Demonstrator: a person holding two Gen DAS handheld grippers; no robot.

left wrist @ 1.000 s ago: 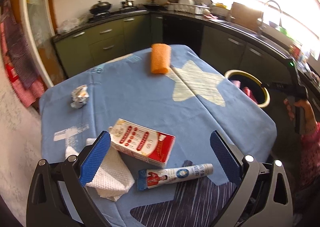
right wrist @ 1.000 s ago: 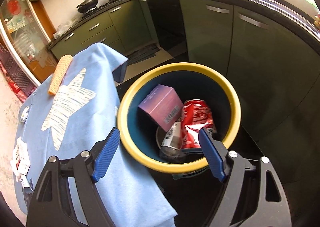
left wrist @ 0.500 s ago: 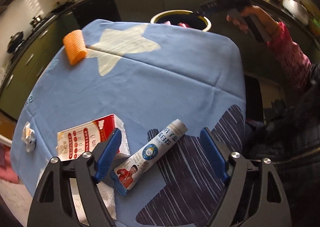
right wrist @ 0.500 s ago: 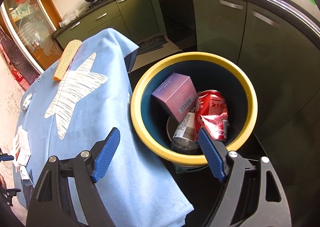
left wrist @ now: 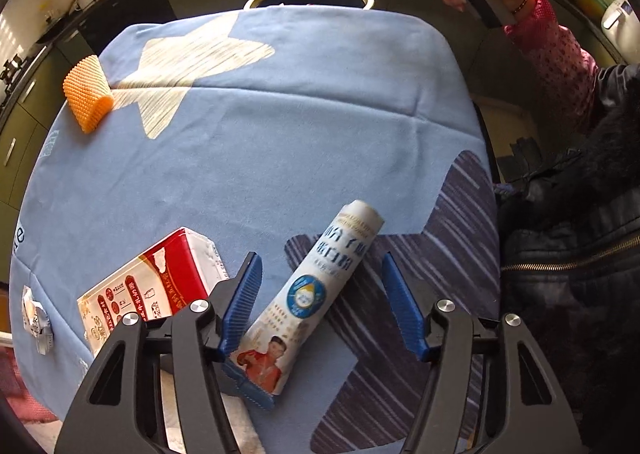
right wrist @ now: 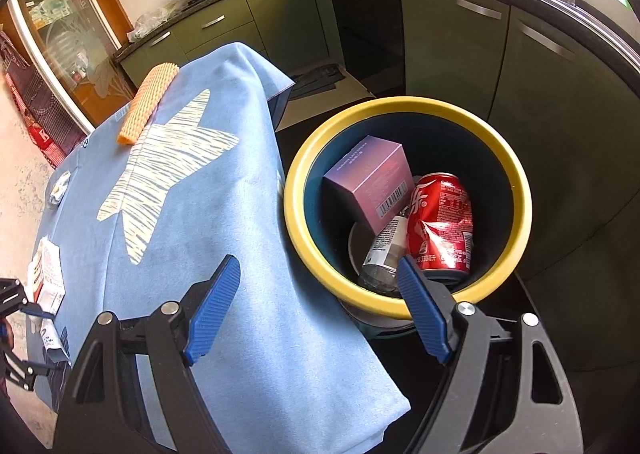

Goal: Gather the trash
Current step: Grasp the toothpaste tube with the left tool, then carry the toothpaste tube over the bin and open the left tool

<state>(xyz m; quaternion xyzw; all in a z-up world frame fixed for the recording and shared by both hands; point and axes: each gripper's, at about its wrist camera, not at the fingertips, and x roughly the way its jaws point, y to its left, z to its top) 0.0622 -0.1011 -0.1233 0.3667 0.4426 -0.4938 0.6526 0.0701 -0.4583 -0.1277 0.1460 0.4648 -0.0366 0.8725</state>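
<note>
Left gripper (left wrist: 322, 304) released, straddling white printed toothpaste tube (left wrist: 310, 292) on blue star-patterned tablecloth (left wrist: 280, 126) | tube's long axis points 1 o'clock — crimped end nearest | right gripper (right wrist: 318, 310) released, empty — by yellow-rimmed dark trash bin (right wrist: 404, 304)

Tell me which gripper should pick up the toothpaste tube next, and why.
Left. The left gripper is open with the toothpaste tube lying between its fingers on the table. The right gripper is open and empty beside the trash bin, away from the tube.
</note>
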